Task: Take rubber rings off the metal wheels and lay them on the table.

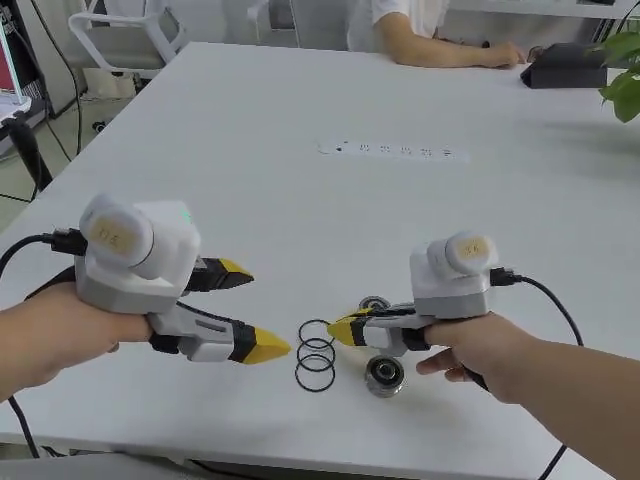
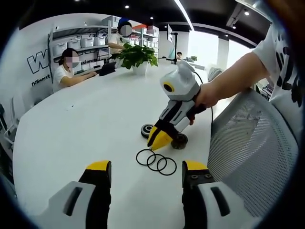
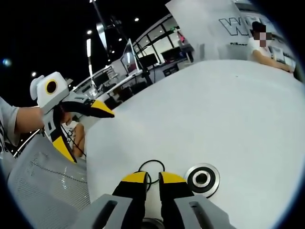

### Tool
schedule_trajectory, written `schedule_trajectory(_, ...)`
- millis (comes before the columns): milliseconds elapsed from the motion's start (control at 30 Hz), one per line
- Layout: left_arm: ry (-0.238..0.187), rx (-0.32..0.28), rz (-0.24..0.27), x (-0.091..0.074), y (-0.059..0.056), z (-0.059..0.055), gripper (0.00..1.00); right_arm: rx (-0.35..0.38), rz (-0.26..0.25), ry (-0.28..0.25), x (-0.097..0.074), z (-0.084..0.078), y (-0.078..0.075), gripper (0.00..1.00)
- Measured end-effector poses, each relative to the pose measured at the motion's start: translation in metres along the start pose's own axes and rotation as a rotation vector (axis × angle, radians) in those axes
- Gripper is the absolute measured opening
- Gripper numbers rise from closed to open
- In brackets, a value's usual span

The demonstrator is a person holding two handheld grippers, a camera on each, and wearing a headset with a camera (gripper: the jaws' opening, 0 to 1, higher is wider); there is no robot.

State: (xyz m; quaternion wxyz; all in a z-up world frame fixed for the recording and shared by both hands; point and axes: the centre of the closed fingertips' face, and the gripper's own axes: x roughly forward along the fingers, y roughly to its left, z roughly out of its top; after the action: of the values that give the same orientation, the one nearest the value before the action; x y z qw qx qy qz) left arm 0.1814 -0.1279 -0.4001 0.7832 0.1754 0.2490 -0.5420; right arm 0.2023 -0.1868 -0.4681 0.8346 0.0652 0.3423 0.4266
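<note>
Three black rubber rings (image 1: pixel 315 355) lie flat in an overlapping row on the white table (image 1: pixel 330 200); they also show as rings (image 2: pixel 156 162). One metal wheel (image 1: pixel 385 375) sits beside them, another wheel (image 1: pixel 374 303) just behind the right gripper. My right gripper (image 1: pixel 340 328) is shut, its tips at the far end of the row; I cannot tell if they touch a ring (image 3: pixel 151 164). A wheel (image 3: pixel 202 177) lies to its right. My left gripper (image 1: pixel 250 308) hovers open left of the rings, holding nothing.
A person sits at the table's far side (image 1: pixel 440 45) with a dark case (image 1: pixel 565 65) and a potted plant (image 1: pixel 625 70). A power strip (image 1: pixel 395 150) lies mid-table. A mesh chair back (image 2: pixel 248 143) stands near the table's front edge.
</note>
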Motion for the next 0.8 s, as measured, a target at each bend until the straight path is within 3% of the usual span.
schedule_trajectory(433, -0.001, 0.01, -0.004, 0.003, -0.001, 0.005, 0.57, -0.016, 0.013, -0.044, -0.012, 0.012, 0.006, 0.12)
schedule_trajectory(800, -0.002, 0.022, -0.012, 0.015, 0.0, 0.016, 0.57, -0.018, -0.014, -0.092, -0.031, 0.02, -0.003, 0.15)
